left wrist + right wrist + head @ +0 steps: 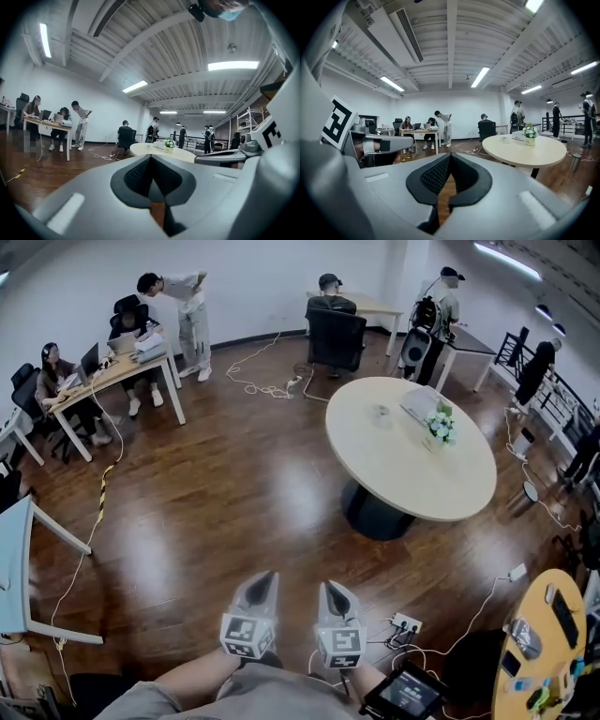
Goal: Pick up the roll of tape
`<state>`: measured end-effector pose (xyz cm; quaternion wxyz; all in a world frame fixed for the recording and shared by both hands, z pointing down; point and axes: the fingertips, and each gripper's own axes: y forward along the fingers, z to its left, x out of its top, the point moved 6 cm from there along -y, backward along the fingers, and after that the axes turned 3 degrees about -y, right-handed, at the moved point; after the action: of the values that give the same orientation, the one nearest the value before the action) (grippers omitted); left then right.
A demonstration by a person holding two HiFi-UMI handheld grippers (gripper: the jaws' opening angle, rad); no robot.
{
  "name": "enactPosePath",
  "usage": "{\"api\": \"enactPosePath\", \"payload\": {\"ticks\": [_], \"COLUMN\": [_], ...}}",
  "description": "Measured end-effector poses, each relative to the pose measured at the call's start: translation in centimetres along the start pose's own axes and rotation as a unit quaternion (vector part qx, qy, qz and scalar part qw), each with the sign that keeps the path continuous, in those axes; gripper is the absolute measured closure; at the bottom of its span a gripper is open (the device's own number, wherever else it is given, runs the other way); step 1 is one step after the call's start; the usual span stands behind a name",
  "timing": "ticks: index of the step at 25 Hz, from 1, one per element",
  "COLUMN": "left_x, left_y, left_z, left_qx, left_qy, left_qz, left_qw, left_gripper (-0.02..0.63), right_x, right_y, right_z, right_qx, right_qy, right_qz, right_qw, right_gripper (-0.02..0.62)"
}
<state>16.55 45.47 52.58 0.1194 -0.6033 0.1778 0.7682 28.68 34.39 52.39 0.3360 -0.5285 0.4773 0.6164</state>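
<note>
Both grippers are held side by side over the brown wooden floor at the bottom of the head view. My left gripper [265, 576] [150, 158] has its dark pads together with nothing between them. My right gripper [333, 585] [450, 155] is likewise shut and empty. Ahead to the right stands a round beige table [412, 474] [534, 152] [161, 152]. A small pale round thing [381, 412] on its far side may be the roll of tape; it is too small to be sure. Both grippers are well short of the table.
A pot of white flowers [441, 425] and a flat pale box [419, 401] are on the round table. Behind it is a black office chair [335, 338]. People sit at desks [112, 371] at the left. Cables [262, 385] and a power strip [405, 622] lie on the floor. A yellow table [539, 652] is at the lower right.
</note>
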Motion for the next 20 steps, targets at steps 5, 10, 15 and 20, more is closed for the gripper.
{"api": "enactPosePath", "payload": {"ticks": [5, 10, 15, 20], "left_x": [2.6, 4.6, 6.2, 7.2], "left_y": [5.1, 8.9, 11.8, 14.9], "left_z": [6.1, 11.3, 14.8, 15.9], "left_qx": [-0.013, -0.03, -0.042, -0.059], "left_qy": [0.003, 0.006, 0.007, 0.004], "left_qz": [0.003, 0.002, 0.001, 0.001], "left_qw": [0.9999, 0.9995, 0.9991, 0.9982], "left_gripper": [0.604, 0.604, 0.604, 0.604], "right_x": [1.5, 4.3, 6.0, 7.3], "right_y": [7.4, 13.6, 17.4, 19.8], "right_z": [0.2, 1.3, 1.5, 0.7], "right_qx": [-0.019, -0.039, -0.06, -0.074], "right_qy": [0.001, 0.002, 0.003, 0.005], "right_qz": [0.014, -0.001, -0.007, -0.008], "right_qw": [1.0, 0.999, 0.998, 0.997], "right_gripper": [0.583, 0.583, 0.583, 0.583]}}
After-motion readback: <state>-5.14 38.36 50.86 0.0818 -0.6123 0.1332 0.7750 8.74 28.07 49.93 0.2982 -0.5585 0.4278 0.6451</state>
